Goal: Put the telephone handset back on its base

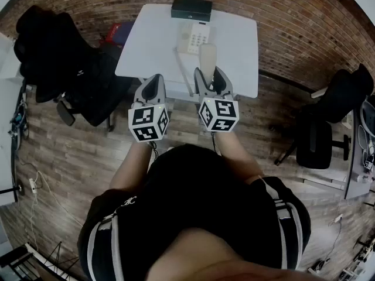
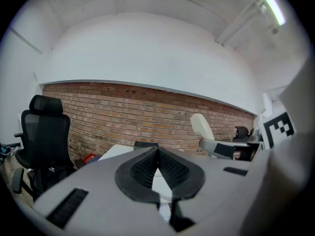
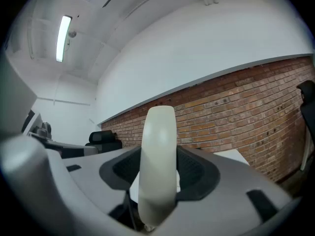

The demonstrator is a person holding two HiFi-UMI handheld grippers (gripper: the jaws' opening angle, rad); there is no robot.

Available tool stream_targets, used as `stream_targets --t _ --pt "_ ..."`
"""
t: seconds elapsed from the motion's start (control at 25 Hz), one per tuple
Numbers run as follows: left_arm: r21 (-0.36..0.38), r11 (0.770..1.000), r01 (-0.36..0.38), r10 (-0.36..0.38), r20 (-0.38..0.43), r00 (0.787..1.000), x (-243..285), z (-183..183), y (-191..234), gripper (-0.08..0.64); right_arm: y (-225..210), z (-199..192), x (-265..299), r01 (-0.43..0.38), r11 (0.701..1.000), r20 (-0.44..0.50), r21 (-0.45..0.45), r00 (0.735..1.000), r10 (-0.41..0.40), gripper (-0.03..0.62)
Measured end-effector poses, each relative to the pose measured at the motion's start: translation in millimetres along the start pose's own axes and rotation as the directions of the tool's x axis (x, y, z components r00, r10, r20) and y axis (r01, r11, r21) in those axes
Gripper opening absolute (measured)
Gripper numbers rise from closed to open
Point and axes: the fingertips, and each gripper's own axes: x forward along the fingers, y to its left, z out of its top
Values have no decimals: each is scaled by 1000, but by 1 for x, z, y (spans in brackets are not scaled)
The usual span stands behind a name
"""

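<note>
The right tongs [image 1: 210, 78] were clamped on the cream handset [image 1: 208, 59], whose rounded end stood up between the ribbed pads; in the right gripper view the handset [image 3: 157, 166] filled the gap of the right tongs [image 3: 158, 173] and rose upright against the brick wall. The handset was held in the air over the near edge of the white tabletop [image 1: 152, 45], just short of the telephone base [image 1: 196, 38] and not touching it. The base lay flat toward the far side of the tabletop with its keypad facing up, and a black box [image 1: 191, 9] sat behind it at the far edge. The left tongs [image 1: 153, 88] hovered beside the right ones with nothing in them, and in the left gripper view the left tongs [image 2: 157, 151] had their pads pressed together. A black office chair [image 1: 58, 57] stood to the left of the tabletop.
</note>
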Motion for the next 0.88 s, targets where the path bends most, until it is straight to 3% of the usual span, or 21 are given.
stream_targets --t 0.88 --pt "-5 999 43 -43 0 999 -10 -4 23 2 20 -10 5 53 998 -16 16 998 -53 201"
